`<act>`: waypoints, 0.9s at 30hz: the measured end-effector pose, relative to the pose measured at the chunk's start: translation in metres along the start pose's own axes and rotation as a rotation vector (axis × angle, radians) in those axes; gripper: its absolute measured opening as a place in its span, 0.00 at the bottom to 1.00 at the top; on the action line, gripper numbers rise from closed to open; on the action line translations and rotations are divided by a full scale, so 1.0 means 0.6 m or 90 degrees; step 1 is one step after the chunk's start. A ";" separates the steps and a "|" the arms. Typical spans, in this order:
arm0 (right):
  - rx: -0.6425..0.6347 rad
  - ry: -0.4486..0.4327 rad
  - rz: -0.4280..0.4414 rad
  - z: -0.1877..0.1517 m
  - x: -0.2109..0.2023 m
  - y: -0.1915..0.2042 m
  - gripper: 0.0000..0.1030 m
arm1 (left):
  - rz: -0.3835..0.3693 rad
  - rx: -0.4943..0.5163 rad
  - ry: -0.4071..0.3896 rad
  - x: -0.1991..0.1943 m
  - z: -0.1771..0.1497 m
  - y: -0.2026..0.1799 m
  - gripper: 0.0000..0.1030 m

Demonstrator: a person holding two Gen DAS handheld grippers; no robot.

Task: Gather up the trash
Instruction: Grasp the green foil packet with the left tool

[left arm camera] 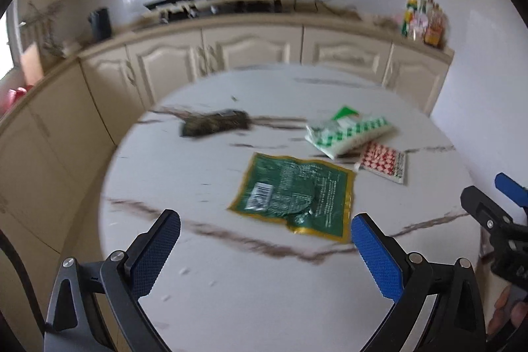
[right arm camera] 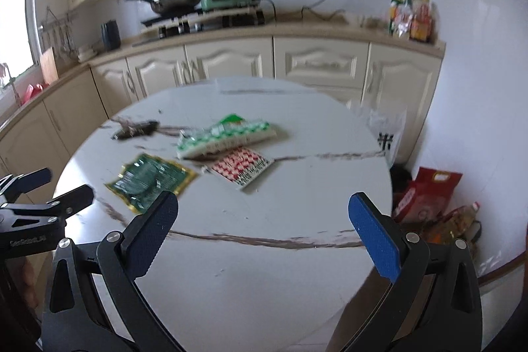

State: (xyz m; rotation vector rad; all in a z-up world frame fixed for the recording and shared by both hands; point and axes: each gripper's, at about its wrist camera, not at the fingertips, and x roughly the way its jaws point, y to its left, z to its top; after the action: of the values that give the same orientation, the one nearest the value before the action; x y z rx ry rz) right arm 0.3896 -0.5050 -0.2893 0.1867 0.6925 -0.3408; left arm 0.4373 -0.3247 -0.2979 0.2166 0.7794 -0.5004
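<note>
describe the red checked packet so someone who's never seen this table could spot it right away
On the round white marble table, four wrappers lie past the middle. The red checked packet is the flat one on the right of the cluster, partly tucked under the puffy green-and-white checked bag. It is the only red-and-white piece; the flat dark green pouch lies to its left.

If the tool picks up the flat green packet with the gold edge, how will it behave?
The green packet lies flat and creased on the table, so it is probably empty, light and floppy. Its glossy film may slip, and a push would likely slide it.
</note>
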 end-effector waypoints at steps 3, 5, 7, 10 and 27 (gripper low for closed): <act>0.001 0.022 0.002 0.000 0.033 -0.012 1.00 | -0.005 0.022 0.026 0.047 0.032 -0.002 0.99; 0.001 0.030 0.001 0.003 0.047 -0.013 1.00 | -0.018 0.031 0.054 0.076 0.045 0.000 0.99; 0.004 0.037 0.001 0.005 0.060 -0.019 1.00 | -0.022 0.035 0.067 0.097 0.058 0.006 0.99; 0.004 0.042 0.006 0.008 0.072 -0.022 1.00 | -0.028 0.038 0.081 0.124 0.068 0.015 0.99; 0.013 0.058 0.028 0.010 0.101 -0.018 1.00 | -0.058 0.075 0.068 0.154 0.070 0.005 0.79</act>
State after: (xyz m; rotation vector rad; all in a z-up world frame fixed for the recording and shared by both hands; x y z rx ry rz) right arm 0.4326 -0.5317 -0.3246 0.2373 0.7738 -0.2991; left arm 0.5207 -0.3698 -0.3348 0.3201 0.8680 -0.6255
